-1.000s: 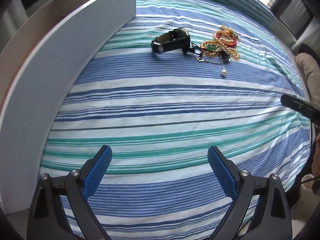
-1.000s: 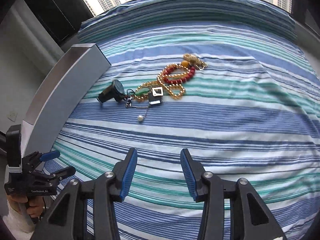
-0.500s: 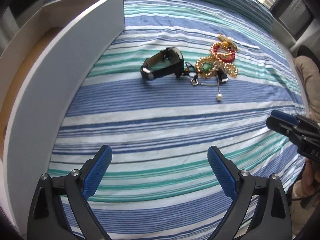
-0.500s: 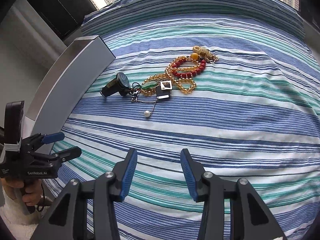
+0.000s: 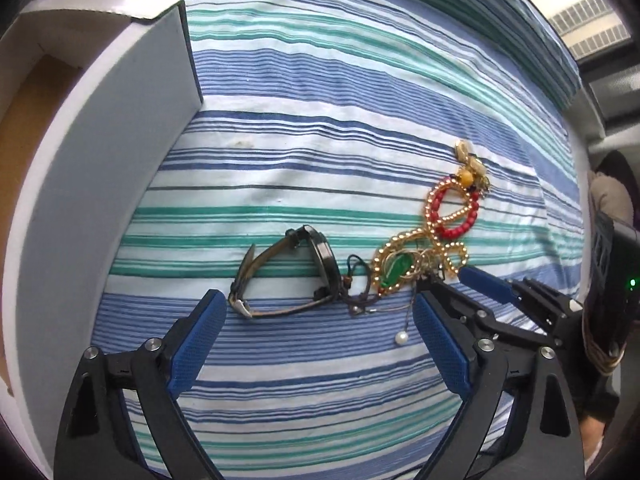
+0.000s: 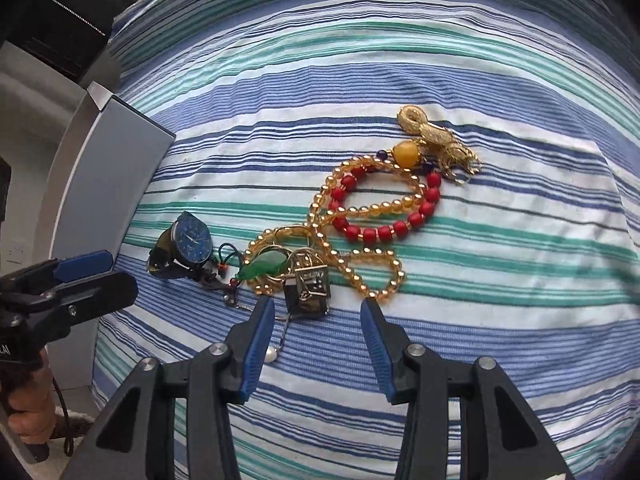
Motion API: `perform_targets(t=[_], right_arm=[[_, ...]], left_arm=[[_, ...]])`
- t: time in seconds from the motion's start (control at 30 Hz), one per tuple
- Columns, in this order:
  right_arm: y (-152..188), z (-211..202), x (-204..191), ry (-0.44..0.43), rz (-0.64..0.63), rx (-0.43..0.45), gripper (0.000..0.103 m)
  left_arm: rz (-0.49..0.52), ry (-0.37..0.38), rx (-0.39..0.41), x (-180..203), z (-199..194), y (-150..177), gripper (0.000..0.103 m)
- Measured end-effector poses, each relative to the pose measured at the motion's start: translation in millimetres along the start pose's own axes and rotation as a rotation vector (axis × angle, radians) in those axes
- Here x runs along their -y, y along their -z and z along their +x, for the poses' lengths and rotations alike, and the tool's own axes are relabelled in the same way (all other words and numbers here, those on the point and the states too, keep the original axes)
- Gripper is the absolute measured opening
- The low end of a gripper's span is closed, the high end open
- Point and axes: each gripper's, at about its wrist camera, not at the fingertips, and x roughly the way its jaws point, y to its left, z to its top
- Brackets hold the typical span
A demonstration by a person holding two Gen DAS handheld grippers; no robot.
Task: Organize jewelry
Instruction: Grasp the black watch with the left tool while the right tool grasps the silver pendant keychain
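i see a bed sheet (image 5: 320,128) under everything, striped in blue, white and green, with small wrinkles running along the stripes. in the left wrist view a faint brownish stain (image 5: 240,143) marks one white stripe near the top left. past the far edge of the bed, tall buildings (image 5: 576,4) show bright through a window in the top right corner. in the right wrist view a dark panel (image 6: 52,24) fills the top left corner, and below it a pale wall (image 6: 24,120) carries a white socket plate (image 6: 17,251) close to the left edge.
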Motion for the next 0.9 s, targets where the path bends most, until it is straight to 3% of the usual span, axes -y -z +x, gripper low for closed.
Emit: perform_targets(t=[0.13, 0.3, 0.37, 0.4, 0.43, 0.47, 0.5, 0.6, 0.9], right_arm=[[-7.8, 14.3, -9.1, 0.023, -0.028, -0.03, 0.046], [-11.0, 22.9, -19.1, 0.057, -0.074, -0.045, 0.046], [-10.3, 26.2, -24.4, 0.079, -0.092, -0.049, 0.046], [-9.4, 27.6, -26.1, 0.089, -0.101, -0.048, 0.045], [-8.5, 27.7, -29.0, 0.103, -0.114, -0.038, 0.045], [-7.1, 27.3, -32.0, 0.119, -0.133, -0.027, 0.037], [-5.7, 25.8, -34.9, 0.119, -0.146, -0.014, 0.031], [-1.5, 19.7, -42.6, 0.144, -0.166, 0.022, 0.031], [16.5, -31.1, -44.4, 0.096, -0.192, 0.066, 0.031]], left_arm=[[-0.018, 0.015, -0.051, 1.6, 16.1, -8.6, 0.088], [0.011, -0.002, -0.046, 10.7, 19.0, -11.0, 0.083], [0.003, -0.012, -0.049, 10.7, 21.7, -12.1, 0.071], [-0.005, -0.016, -0.052, 9.5, 23.8, -12.4, 0.057], [-0.013, -0.014, -0.059, 7.1, 26.4, -13.1, 0.028], [-0.021, -0.008, -0.072, 5.2, 30.1, -12.7, 0.013], [-0.03, 0.005, -0.079, 3.4, 31.9, -11.7, 0.01], [-0.012, -0.023, -0.049, 2.7, 26.3, -5.4, 0.009], [0.025, 0.003, 0.021, 4.6, -20.6, 20.7, 0.009]])
